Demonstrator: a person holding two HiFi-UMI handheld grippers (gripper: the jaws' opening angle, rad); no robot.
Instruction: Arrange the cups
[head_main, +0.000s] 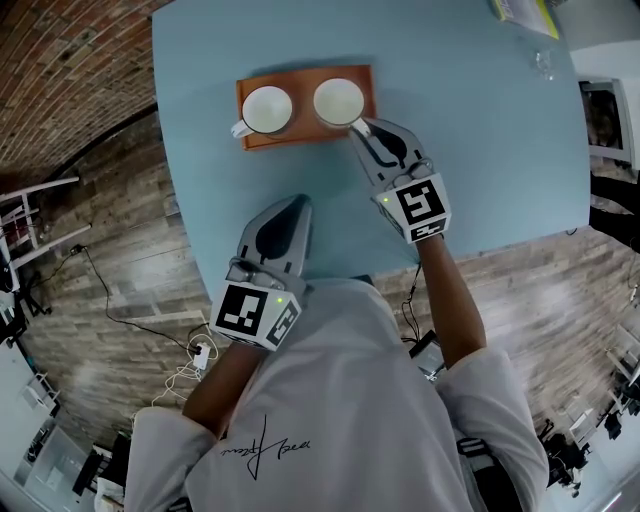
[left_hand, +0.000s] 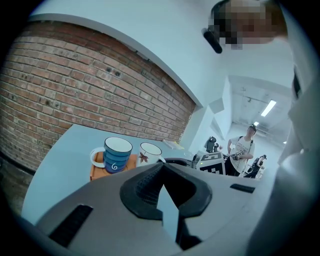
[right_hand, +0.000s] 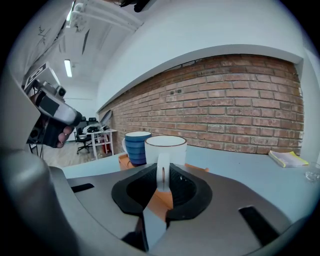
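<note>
On the orange tray, toward twelve o'clock on the light blue table, the white cup is set upright, with the blue cup just beside it at nine o'clock. The white cup's handle is flanked by the jaws of the right gripper, which are partly apart, with no pad seen pressing on it. The left gripper is held at six o'clock near the table's edge, jaws closed on nothing. A yellow booklet is seen at one o'clock.
</note>
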